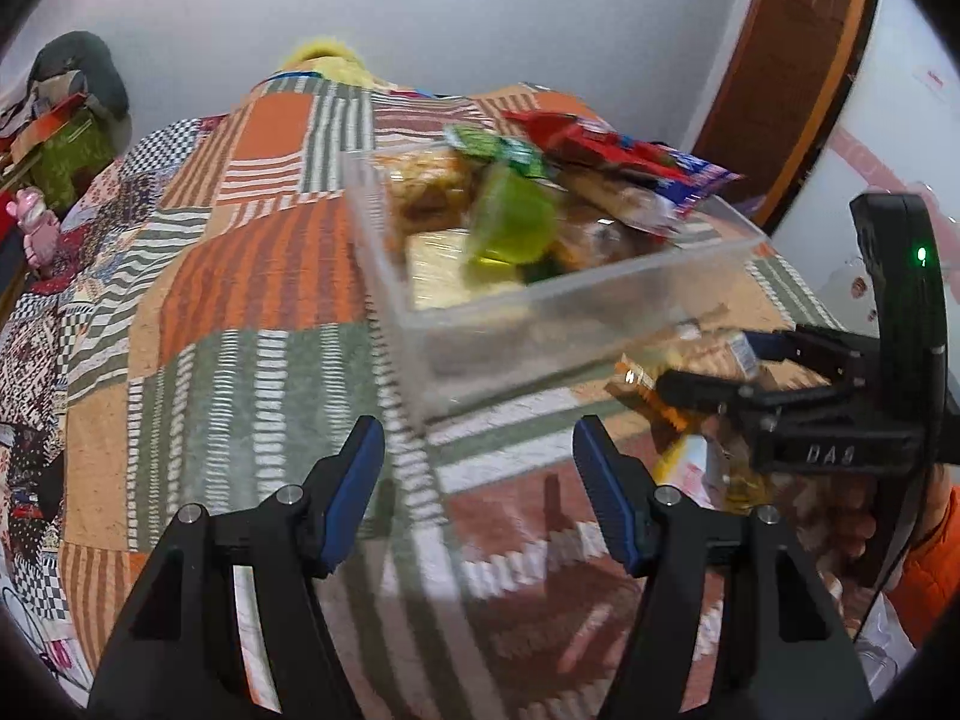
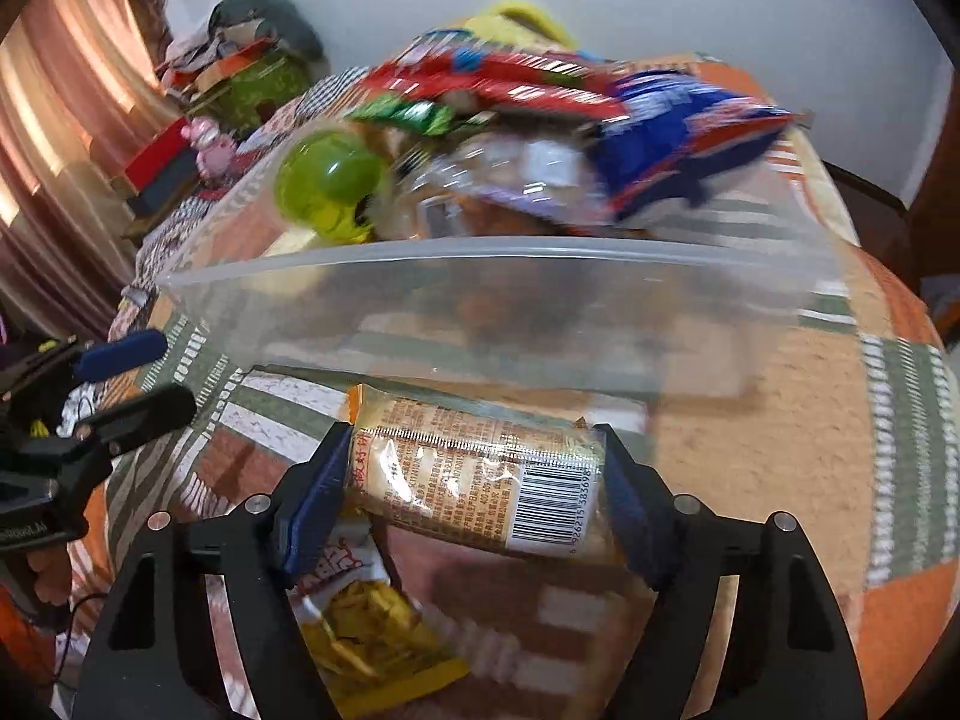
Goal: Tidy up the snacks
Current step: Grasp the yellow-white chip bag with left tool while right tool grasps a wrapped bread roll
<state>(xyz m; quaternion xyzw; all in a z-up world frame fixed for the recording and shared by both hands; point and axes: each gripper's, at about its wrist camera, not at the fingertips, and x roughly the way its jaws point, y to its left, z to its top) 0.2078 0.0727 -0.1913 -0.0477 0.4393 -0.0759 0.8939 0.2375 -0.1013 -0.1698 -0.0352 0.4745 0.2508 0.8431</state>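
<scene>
On our left, the left gripper (image 1: 478,456) hangs over the patchwork quilt of orange, green and white squares (image 1: 240,276), its blue-padded fingers (image 1: 360,468) spread wide with nothing between them. Ahead of it we see the clear rectangular plastic box (image 1: 540,306) resting on the quilt, heaped with snacks: a round green jelly cup (image 2: 327,183), a long red wrapper (image 2: 510,81) and a blue packet (image 2: 678,138) hanging over the rim. Further right, the right gripper (image 2: 477,468) clamps a clear-wrapped biscuit pack with a barcode (image 2: 480,474) between both pads, just in front of the box's near wall. Beneath that pack lies a yellow chip bag (image 2: 366,630) on the quilt.
</scene>
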